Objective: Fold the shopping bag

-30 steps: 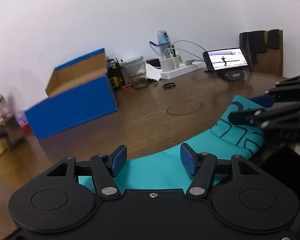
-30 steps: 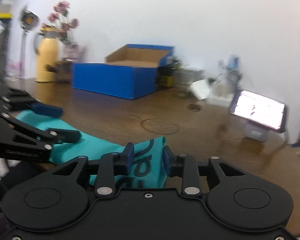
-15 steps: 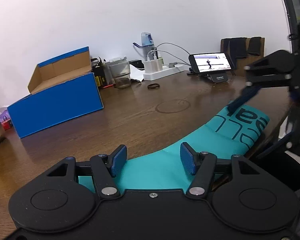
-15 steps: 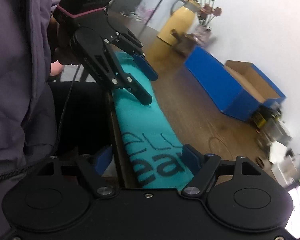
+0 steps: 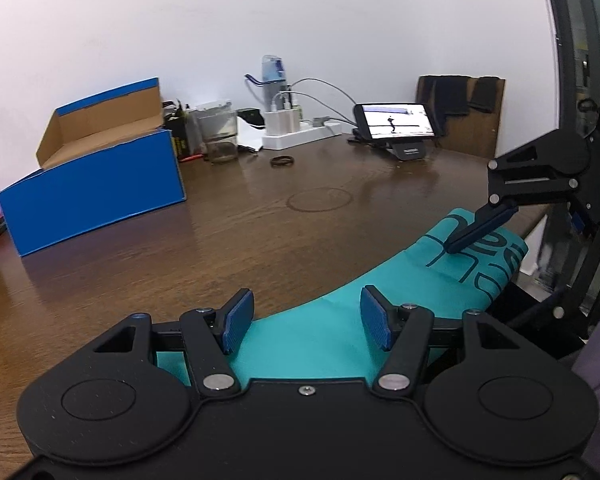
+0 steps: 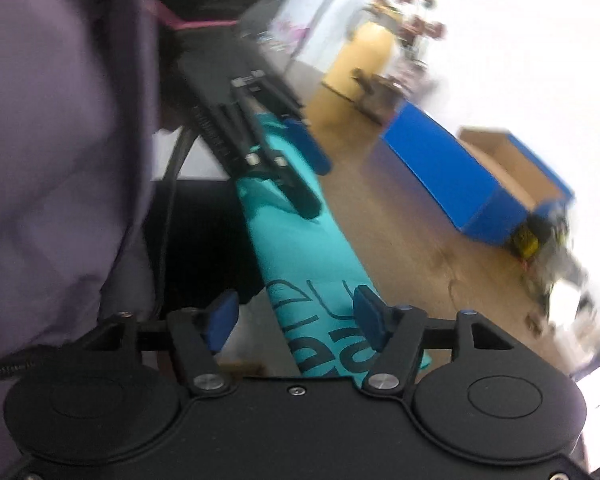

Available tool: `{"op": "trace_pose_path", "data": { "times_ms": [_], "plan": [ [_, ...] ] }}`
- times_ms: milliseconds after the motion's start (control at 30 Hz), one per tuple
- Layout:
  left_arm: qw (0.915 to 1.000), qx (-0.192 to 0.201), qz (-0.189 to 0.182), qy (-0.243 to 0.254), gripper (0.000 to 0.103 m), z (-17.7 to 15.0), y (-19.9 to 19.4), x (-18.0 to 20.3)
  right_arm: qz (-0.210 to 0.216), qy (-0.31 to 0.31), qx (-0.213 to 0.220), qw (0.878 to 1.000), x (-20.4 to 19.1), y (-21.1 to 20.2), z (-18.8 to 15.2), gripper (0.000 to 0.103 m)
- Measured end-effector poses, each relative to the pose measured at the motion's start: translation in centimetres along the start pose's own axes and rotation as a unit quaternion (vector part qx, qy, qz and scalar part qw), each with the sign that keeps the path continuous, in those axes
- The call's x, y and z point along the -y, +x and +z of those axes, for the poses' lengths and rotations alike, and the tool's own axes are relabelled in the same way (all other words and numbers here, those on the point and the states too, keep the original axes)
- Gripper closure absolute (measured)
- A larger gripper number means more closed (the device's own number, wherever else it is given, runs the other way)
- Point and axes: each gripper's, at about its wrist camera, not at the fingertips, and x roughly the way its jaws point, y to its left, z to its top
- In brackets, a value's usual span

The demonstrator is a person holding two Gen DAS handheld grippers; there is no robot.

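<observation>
Teal shopping bag is laid as a long narrow strip along the near counter edge, part of it overhanging toward the person. It is judged light, thin and limp, likely slippery; best pinched at an end or along a folded edge, not mid-panel. Left gripper is seen wide open, nothing held, plain end of the strip between and beneath its fingers. Right gripper is likewise spread wide and empty, positioned over the printed end. Blue box is seen well beyond, near the wall.
</observation>
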Motion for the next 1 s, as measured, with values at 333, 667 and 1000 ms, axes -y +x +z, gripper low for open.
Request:
{"op": "trace_pose_path", "data": {
  "times_ms": [333, 667, 1000],
  "plan": [
    [0.9998, 0.006, -0.015, 0.011, 0.043, -0.2, 0.0, -0.5, -0.032, -0.075, -0.002, 0.997, -0.9, 0.9, -2.0, 0.032],
    [0.9993, -0.009, -0.032, 0.019, 0.043, -0.1, -1.2, -0.1, -0.066, -0.016, -0.007, 0.998, -2.1, -0.7, -1.3, 0.059],
    [0.9772, 0.112, -0.066, 0.168, 0.044, 7.6, -7.3, 5.3, -0.007, 0.057, -0.032, 0.998, 3.0, -4.6, 0.9, 0.087]
  ]
}}
